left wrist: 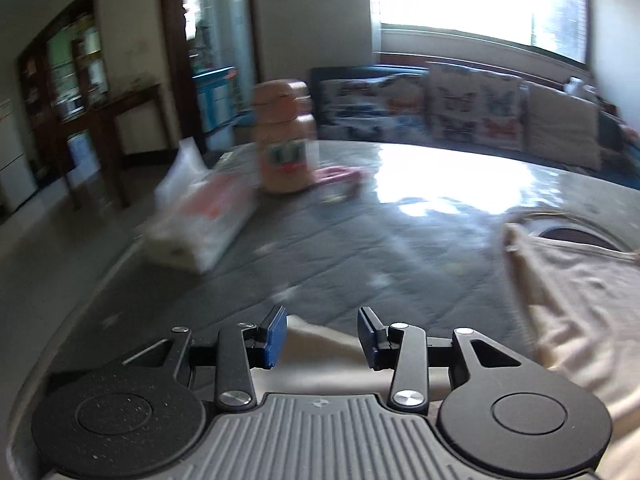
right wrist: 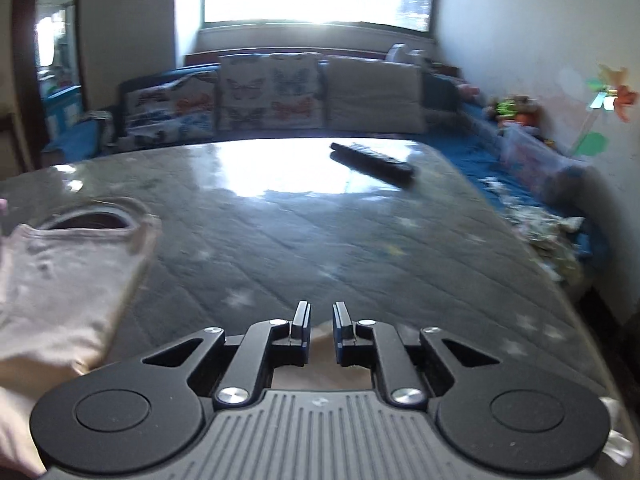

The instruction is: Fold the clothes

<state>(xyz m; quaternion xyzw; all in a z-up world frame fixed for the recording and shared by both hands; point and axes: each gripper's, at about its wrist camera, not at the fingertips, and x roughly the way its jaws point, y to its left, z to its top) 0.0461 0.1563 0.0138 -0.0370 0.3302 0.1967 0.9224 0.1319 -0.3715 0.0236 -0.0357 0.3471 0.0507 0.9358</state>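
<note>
a pale beige shirt (left wrist: 576, 292) lay on the grey quilted table (left wrist: 360, 240), its neckline toward the sofa (right wrist: 372, 96), its length running back to the holder. its hem sat beneath the left gripper (left wrist: 322, 332), jaws wide apart, and the right gripper (right wrist: 322, 330), jaws narrowly parted; neither visibly clamped cloth. a jar (left wrist: 286, 140) held unclear contents.

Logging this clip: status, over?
Left hand-held gripper open over shirt. Right hand-held gripper narrowly open, fabric below. Remote, jar clear.
</note>
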